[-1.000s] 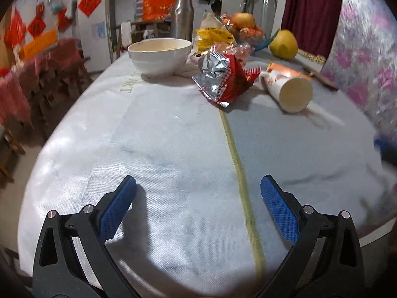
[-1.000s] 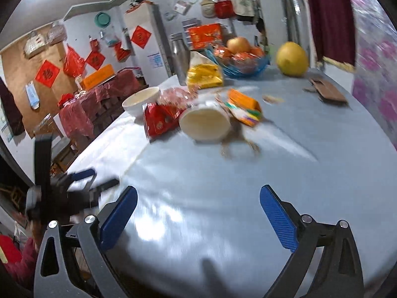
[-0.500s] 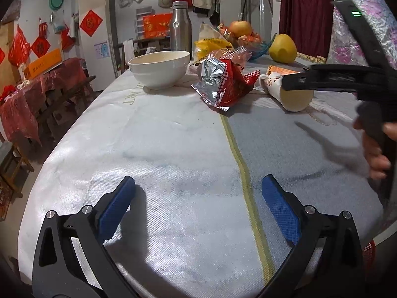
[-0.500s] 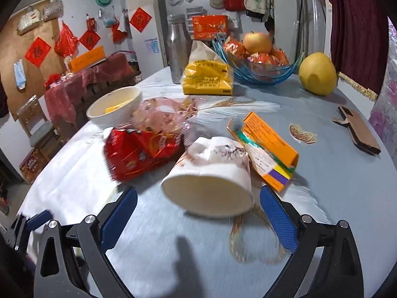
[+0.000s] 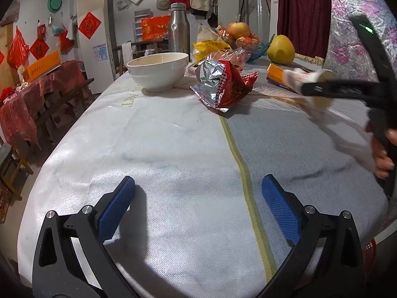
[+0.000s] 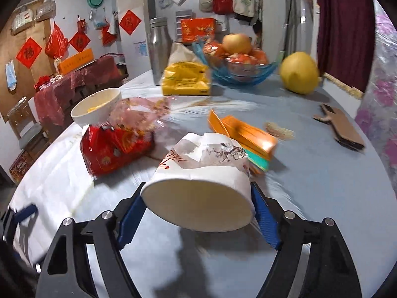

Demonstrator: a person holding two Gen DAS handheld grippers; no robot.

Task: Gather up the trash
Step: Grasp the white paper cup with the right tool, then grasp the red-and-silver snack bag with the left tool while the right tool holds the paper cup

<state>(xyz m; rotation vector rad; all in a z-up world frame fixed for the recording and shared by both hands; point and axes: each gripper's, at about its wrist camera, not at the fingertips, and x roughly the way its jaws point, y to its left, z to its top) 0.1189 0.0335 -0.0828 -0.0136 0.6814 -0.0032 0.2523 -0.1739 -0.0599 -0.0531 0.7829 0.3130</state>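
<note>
- While my right gripper (image 6: 198,213) has its two blue pads closed in against the sides of the crumpled white paper cup (image 6: 203,186), the cup lies on its side with its open mouth toward the camera; whether it is off the cloth I cannot tell.
- My left gripper (image 5: 198,206) holds nothing, its blue pads spread wide over bare white-and-grey tablecloth (image 5: 173,149).
- Open room: the near half of the round table is bare cloth on both sides of the yellow seam stripe (image 5: 238,159); the table edge curves away at left and right.
- Clutter sits at the far half: one red-and-silver foil snack wrapper (image 5: 223,87) just left of the cup, one crinkled clear pink wrapper (image 6: 139,111) behind it, one flat orange carton (image 6: 248,136) touching the cup's far side.
- Counted beyond those: one white ceramic bowl (image 5: 158,70), one steel bottle (image 5: 179,28), one yellow packet (image 6: 186,82), one blue glass fruit bowl (image 6: 243,74), one large yellow pomelo (image 6: 299,73).
- Only the right wrist view shows the brown cardboard piece (image 6: 342,129) near the right edge and yellow scraps inside the white bowl.
- Only the left wrist view shows my right hand (image 5: 384,154) on the black handle, and the cup blurred between the pads, seen side-on.
</note>
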